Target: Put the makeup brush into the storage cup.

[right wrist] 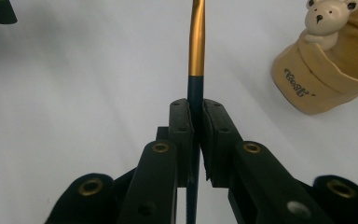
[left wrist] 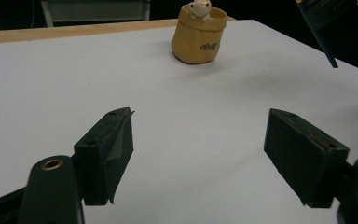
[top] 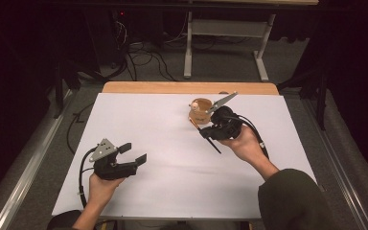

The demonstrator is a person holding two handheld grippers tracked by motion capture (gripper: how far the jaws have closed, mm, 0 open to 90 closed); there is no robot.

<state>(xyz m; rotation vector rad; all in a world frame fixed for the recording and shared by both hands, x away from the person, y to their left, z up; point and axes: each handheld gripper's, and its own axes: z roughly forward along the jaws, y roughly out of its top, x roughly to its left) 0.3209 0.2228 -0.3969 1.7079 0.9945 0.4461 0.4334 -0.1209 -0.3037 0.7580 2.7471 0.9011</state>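
A tan cup-shaped holder (top: 200, 111) with a small bear figure (right wrist: 324, 18) on its rim stands at the far middle of the white sheet (top: 163, 143). My right gripper (top: 207, 129) hovers just in front of the holder, shut on a thin pen (right wrist: 196, 42) with a dark shaft and a gold section. The gold end points toward the table left of the holder (right wrist: 326, 79); the dark end (top: 215, 146) sticks out toward the person. My left gripper (top: 134, 152) rests at the front left, open, nothing between its fingers (left wrist: 107, 154).
A wooden table edge (top: 172, 87) runs along the far side of the sheet. Beyond it the floor holds cables (top: 143, 60) and a white desk frame (top: 225, 33). A metal rail (top: 26, 163) borders the left side.
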